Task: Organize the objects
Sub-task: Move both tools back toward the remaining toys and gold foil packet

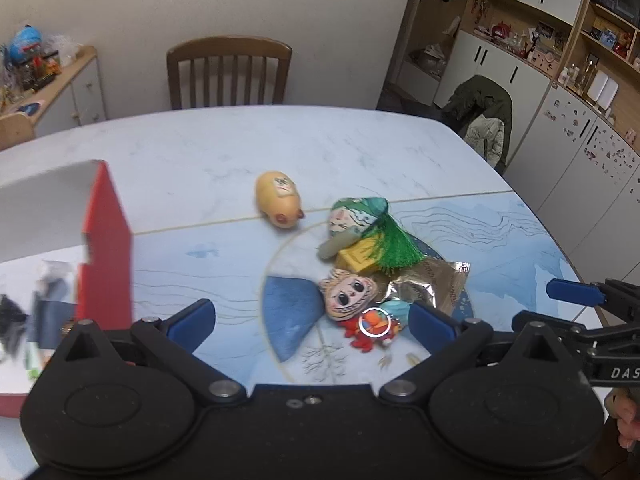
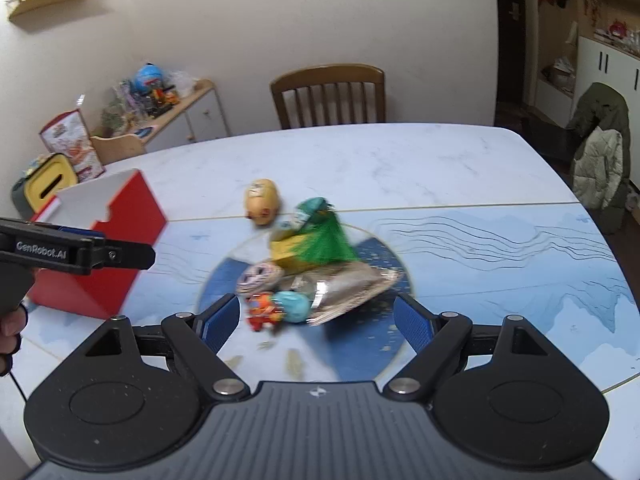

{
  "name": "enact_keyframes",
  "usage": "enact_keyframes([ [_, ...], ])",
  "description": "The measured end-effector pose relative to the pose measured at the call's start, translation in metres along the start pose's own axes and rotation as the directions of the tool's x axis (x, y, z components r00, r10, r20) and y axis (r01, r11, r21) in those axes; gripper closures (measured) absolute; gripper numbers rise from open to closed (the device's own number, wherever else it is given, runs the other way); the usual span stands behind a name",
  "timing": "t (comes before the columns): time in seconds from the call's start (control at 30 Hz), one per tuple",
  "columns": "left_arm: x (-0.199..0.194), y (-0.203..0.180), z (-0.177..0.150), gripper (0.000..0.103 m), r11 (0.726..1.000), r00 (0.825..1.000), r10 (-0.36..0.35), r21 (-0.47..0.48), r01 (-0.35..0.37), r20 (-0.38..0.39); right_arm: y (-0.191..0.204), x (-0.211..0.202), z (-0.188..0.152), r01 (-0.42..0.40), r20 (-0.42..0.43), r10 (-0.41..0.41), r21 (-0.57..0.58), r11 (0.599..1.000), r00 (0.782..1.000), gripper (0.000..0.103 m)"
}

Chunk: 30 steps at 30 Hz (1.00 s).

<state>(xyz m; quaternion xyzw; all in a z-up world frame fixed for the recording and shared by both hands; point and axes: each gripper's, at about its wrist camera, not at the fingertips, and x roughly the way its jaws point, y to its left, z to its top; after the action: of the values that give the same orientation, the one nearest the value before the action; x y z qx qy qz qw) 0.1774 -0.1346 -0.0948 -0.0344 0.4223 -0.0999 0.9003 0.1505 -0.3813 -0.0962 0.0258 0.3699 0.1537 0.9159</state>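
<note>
where the room opens behind it, the surface (image 1: 224, 148) is a pale marbled top with a blue printed scene and a round medallion nearest the cameras. a wooden chair (image 1: 228, 72) stands at its far edge against a plain wall, a low cabinet (image 1: 76, 88) heaped with toys sits to the left, and white cupboards with open shelves (image 1: 576, 92) fill the right side, with a dark green jacket (image 1: 480, 108) draped over another chair in front of them.

a red box (image 1: 106, 248) with a white inside stands open on the left part of the surface. a yellow egg-shaped toy (image 1: 278, 199) lies alone beyond the medallion. just nearer lies a close pile: a green-capped figure with a green tassel (image 1: 368, 228), a flat doll face (image 1: 350, 294), a crinkled foil packet (image 1: 432, 282), a teal ball (image 2: 292, 306) and a small red-orange toy (image 1: 370, 330), all touching or overlapping.

the left tongs (image 1: 312, 320) are spread wide and hold nothing; they hang above the near side of the pile, the red-orange toy showing between the blue pads (image 1: 192, 322). the right tongs (image 2: 318, 322) are likewise spread wide and hold nothing, poised over the same pile, which looks motion-blurred in the right wrist view. each device shows at the edge of the other's view.
</note>
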Motion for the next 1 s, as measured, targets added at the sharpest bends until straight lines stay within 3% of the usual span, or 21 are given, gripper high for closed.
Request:
enact_keyframes([
  [0.27, 0.041, -0.019, 0.001, 0.001, 0.999, 0.999, 0.021, 0.043, -0.02, -0.033, -0.023, 0.034, 0.007, 0.004, -0.025, -0.004, -0.009, 1.0, 1.0, 0.018],
  [0.43, 0.062, -0.021, 0.005, 0.001, 0.998, 0.998, 0.04, 0.057, -0.037, -0.051, -0.023, 0.055, 0.013, -0.024, -0.047, 0.02, -0.079, 0.997, 0.999, 0.018],
  [1.0, 0.117, -0.009, 0.007, 0.011, 0.998, 0.99, -0.015, -0.068, 0.006, -0.139, -0.027, 0.118, 0.015, -0.067, -0.121, 0.041, -0.219, 0.973, 0.992, 0.019],
])
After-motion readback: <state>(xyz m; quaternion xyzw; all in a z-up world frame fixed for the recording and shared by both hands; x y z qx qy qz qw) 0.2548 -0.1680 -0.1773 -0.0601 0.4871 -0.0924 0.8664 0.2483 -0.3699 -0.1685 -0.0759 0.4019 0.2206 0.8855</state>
